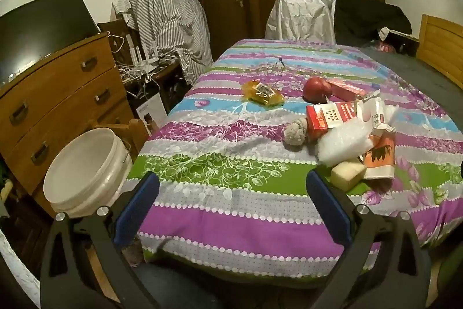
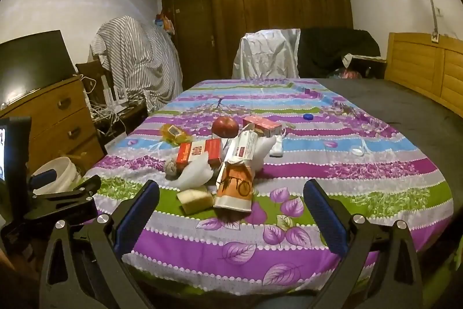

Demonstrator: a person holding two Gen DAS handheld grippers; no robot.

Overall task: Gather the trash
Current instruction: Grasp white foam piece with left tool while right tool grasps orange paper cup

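Ahead of the right hand-held gripper [image 2: 231, 199], spread fully and empty, a trash pile [image 2: 220, 164] is heaped on the bed [image 2: 318, 259]. Left of the left hand-held gripper [image 1: 233, 190], likewise wide and empty, a white bucket [image 1: 86, 167] is stood.

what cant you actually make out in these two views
- White plastic bucket: its bottom inside is out of sight in the left wrist view; in the right wrist view the left tool's black frame covers much of it.
- Red and white carton: print too small to read in either view.
- Small blue round item: too small to identify in the right wrist view.
- Yellowish sponge-like block: material unclear.
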